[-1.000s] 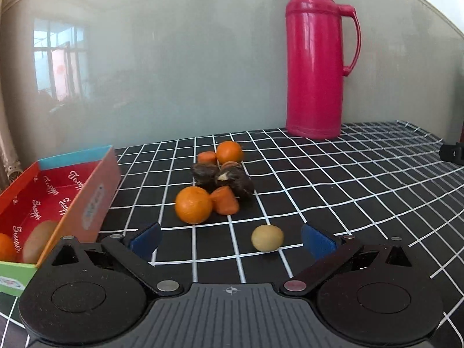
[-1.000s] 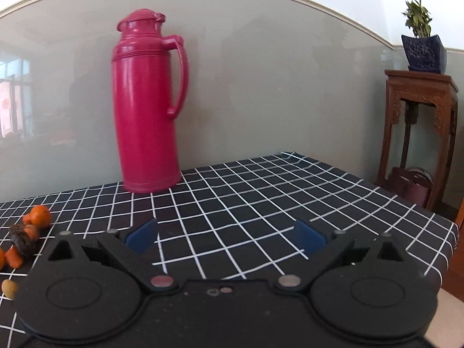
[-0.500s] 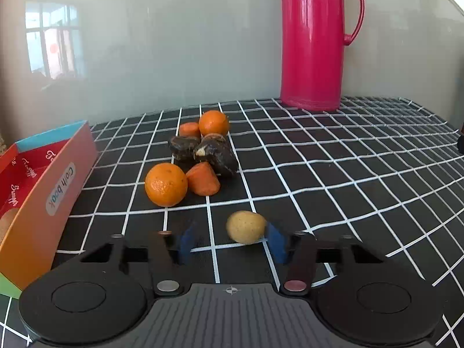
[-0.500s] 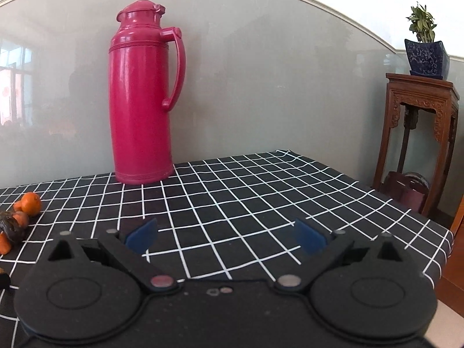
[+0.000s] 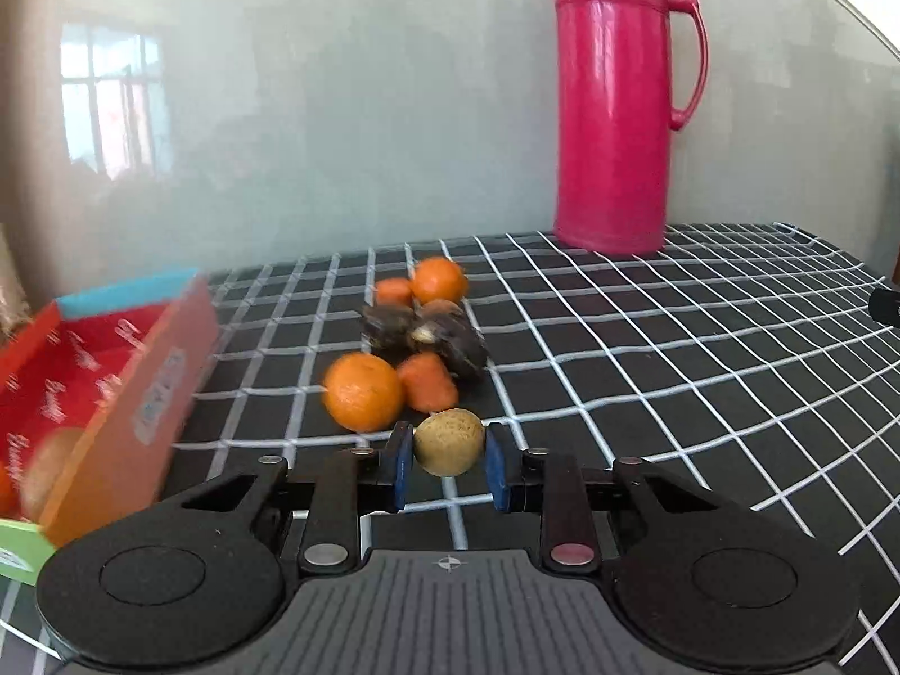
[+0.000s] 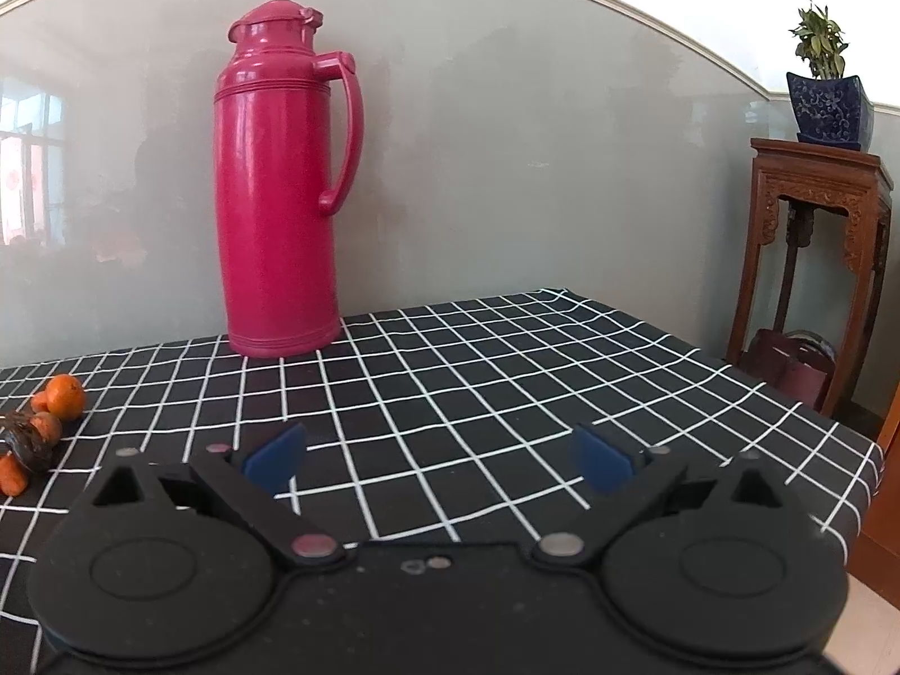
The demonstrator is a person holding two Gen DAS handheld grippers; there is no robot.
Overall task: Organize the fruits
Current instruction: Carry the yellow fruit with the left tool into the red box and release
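Observation:
In the left wrist view my left gripper (image 5: pixel 449 453) is shut on a small round yellow-brown fruit (image 5: pixel 450 439), both blue pads pressing its sides. Just beyond it lies a heap on the checked cloth: a near orange (image 5: pixel 363 391), a carrot piece (image 5: pixel 428 383), dark wrinkled fruits (image 5: pixel 427 337), a far orange (image 5: pixel 439 280) and another carrot piece (image 5: pixel 394 291). A red and orange cardboard box (image 5: pixel 121 388) stands at the left with a brownish fruit (image 5: pixel 48 461) inside. My right gripper (image 6: pixel 439 458) stands open over bare cloth, far right of the heap (image 6: pixel 39 433).
A tall pink thermos jug (image 5: pixel 613 95) (image 6: pixel 281 197) stands at the back by the wall. The black checked tablecloth (image 6: pixel 506 371) ends at the right edge, where a wooden stand (image 6: pixel 815 259) carries a blue plant pot (image 6: pixel 829 109).
The left gripper's jaws came together from wide apart onto the small yellow-brown fruit, and the gripper shifted slightly. The right gripper stayed open and nearly still.

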